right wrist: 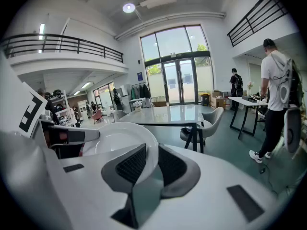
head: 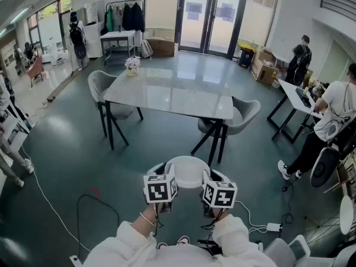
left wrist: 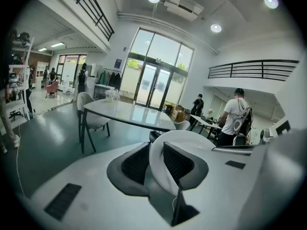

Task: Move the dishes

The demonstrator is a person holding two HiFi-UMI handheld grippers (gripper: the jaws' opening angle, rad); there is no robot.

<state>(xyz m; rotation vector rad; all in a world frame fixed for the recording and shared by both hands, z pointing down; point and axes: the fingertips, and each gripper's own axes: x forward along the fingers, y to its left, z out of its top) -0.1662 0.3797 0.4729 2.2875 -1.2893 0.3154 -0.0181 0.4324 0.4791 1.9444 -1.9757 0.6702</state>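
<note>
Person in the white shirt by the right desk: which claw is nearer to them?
Right. The right claw grips the plate by the rim on the side of that person; the left claw grips the opposite rim, farther from them.

the plate (head: 188, 171) is white, the left gripper (left wrist: 156, 161) and right gripper (right wrist: 152, 163) white with dark pads (left wrist: 135, 163) and black-and-white marker cubes (head: 160, 188), the table (head: 167, 93) pale grey, the floor (head: 67, 149) teal.

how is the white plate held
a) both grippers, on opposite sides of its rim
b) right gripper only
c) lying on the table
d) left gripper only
a: the left gripper and the right gripper each clamp the rim of the plate, one per side.
</note>
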